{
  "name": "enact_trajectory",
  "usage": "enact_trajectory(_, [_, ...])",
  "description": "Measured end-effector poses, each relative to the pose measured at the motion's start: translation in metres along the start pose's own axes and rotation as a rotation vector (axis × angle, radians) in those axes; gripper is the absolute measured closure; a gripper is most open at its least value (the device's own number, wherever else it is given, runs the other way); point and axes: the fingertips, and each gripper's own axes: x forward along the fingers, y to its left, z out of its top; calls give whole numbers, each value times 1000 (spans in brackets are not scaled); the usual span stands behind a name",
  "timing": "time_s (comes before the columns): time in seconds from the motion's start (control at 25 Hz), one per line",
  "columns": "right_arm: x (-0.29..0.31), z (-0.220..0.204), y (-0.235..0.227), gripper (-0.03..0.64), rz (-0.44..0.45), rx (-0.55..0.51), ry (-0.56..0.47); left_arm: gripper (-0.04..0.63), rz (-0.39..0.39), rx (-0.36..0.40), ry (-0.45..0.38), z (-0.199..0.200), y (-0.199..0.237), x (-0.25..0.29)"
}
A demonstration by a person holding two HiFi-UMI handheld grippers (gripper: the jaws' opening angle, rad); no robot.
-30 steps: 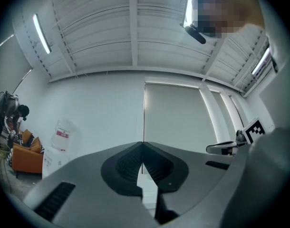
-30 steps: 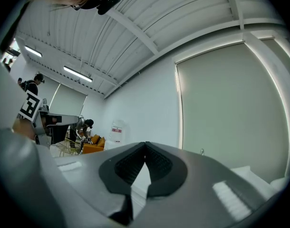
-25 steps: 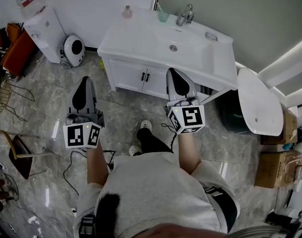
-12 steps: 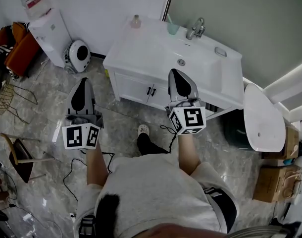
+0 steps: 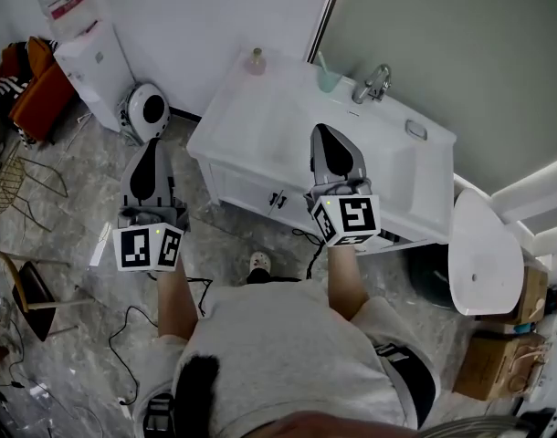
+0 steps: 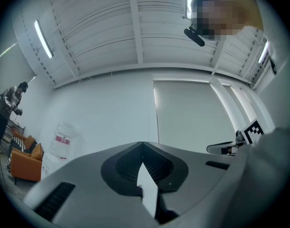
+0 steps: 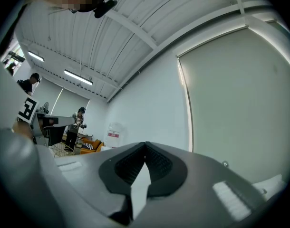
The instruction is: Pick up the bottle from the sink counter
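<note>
A small pinkish bottle point(image 5: 256, 61) stands upright at the back left corner of the white sink counter point(image 5: 260, 126). My right gripper point(image 5: 320, 130) is shut and empty; in the head view it overlaps the counter's front middle, well short of the bottle. My left gripper point(image 5: 150, 144) is also shut and empty, out over the floor to the left of the cabinet. Both gripper views point up at the wall and ceiling. There the left gripper point(image 6: 142, 145) and right gripper point(image 7: 145, 144) show their jaws meeting at the tip, and the bottle is out of sight.
On the counter are a teal cup point(image 5: 328, 80) with a toothbrush, a faucet point(image 5: 372, 84) and a soap dish point(image 5: 413, 130). A water dispenser point(image 5: 82, 44), a round white appliance point(image 5: 149, 108) and an orange seat point(image 5: 27, 85) stand left. A white oval lid point(image 5: 484, 254) and boxes point(image 5: 493, 363) are right.
The sink counter has come closer and now lies under the right gripper's tip. Both grippers stayed shut and level in front of the person.
</note>
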Motion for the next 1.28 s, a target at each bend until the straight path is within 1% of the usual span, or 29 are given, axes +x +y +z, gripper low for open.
enact_trajectory(0.44, [65,-16,-63,606,23,8,-23,588,1,13,-32,-23,-10,88])
enact_trajectory(0.88, [101,-25,-77,606,49,27,-38,588,0,31,0,-42,-6,120])
enact_trajectory(1.08, [122,-34,-85,606,35,34,-35,588,-14,24,7,-55,4,143])
enact_trajectory(1.28, [157,-43,-93,606,11,36,-28,588,-30,17,8,-64,25,177])
